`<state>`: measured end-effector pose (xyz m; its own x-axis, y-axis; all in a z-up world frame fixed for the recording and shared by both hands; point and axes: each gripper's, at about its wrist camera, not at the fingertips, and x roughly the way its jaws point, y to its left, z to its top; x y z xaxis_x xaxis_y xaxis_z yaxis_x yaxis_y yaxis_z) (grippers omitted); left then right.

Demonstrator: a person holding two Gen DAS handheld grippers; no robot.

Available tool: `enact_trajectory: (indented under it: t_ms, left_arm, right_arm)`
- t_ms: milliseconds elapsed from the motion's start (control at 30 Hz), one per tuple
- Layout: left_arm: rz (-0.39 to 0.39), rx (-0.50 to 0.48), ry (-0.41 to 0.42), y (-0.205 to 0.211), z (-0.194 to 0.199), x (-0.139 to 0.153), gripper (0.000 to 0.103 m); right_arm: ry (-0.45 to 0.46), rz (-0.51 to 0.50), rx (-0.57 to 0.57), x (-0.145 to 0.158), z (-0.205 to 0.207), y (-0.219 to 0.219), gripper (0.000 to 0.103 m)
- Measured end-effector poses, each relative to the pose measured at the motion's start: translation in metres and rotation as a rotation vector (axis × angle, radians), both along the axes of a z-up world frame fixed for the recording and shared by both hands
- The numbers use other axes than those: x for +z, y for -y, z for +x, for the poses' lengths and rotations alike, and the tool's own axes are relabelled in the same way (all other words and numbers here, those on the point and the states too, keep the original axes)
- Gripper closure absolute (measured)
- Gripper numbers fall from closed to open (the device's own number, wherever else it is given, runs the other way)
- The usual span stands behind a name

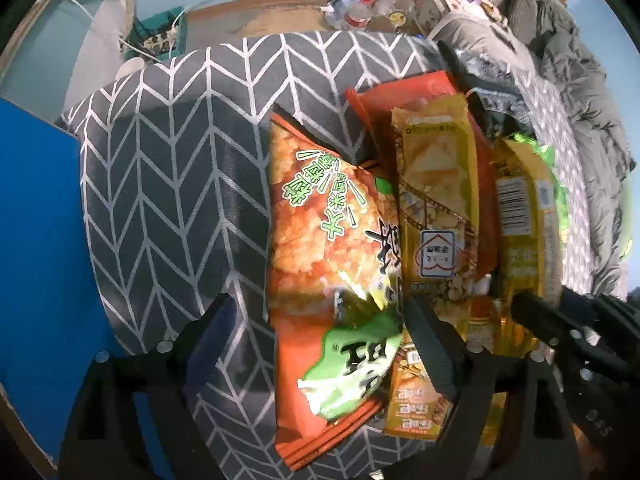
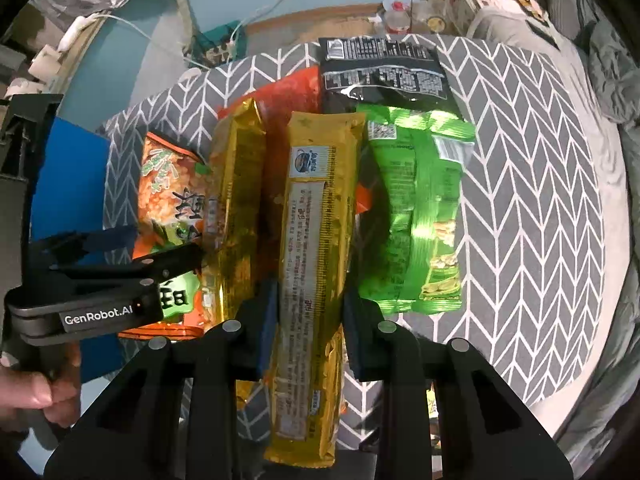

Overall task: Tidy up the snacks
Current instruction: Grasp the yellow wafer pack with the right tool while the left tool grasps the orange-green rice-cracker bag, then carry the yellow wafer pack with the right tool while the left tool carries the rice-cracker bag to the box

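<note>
Several snack packs lie on a grey herringbone cloth (image 2: 520, 184). My right gripper (image 2: 308, 320) is shut on a long yellow pack (image 2: 316, 248) at its near half. Beside it lie a second yellow pack (image 2: 236, 208), a green pack (image 2: 420, 216), a black pack (image 2: 384, 72) and an orange rice-cracker bag (image 2: 168, 184). My left gripper (image 1: 316, 344) is open, its jaws astride the near end of the orange rice-cracker bag (image 1: 320, 224). It also shows in the right wrist view (image 2: 132, 256). A yellow popcorn pack (image 1: 436, 200) lies right of the bag.
A blue board (image 1: 36, 260) lies left of the cloth (image 1: 168, 168). A teal crate (image 1: 160, 36) with cables stands behind. Bottles and clutter (image 1: 360, 8) sit on the far floor. Grey bedding (image 1: 580, 92) lies at the right.
</note>
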<state>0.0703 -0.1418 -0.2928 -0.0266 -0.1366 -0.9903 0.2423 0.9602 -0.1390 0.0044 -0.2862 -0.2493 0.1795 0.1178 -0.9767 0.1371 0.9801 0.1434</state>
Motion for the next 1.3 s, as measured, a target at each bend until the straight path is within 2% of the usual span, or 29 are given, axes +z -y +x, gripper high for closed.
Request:
enact_trajectory:
  t_ms: [67,100,133,200,300,433,867,1300]
  left_arm:
    - [0.004,-0.007,0.001,0.002,0.001,-0.004,0.017]
    - [0.001,-0.008,-0.006,0.001,0.001,-0.007,0.020]
    - [-0.005,-0.012,-0.016,0.000,0.001,-0.010,0.029]
    - [0.002,-0.023,-0.018,0.002,0.000,-0.011,0.038]
    - [0.001,-0.037,-0.004,0.002,-0.003,-0.009,0.040]
    - [-0.011,-0.036,0.010,-0.005,-0.006,-0.003,0.059]
    - [-0.051,0.023,0.058,-0.039,-0.014,0.032,0.062]
    - [-0.093,0.063,0.143,-0.069,-0.026,0.090,0.063]
  right_arm:
    - [-0.009,-0.001,-0.003,-0.002,0.002,-0.001,0.070]
    - [-0.015,0.004,-0.008,-0.006,0.004,-0.002,0.068]
    - [-0.023,0.011,-0.015,-0.011,0.008,-0.006,0.067]
    - [-0.038,0.019,-0.024,-0.017,0.010,-0.006,0.067]
    - [-0.050,0.017,-0.014,-0.026,0.011,-0.011,0.067]
    - [-0.036,-0.003,0.012,-0.026,0.010,-0.016,0.071]
    - [0.033,-0.030,0.066,0.017,-0.001,-0.021,0.071]
    - [0.088,-0.041,0.138,0.069,0.000,-0.028,0.071]
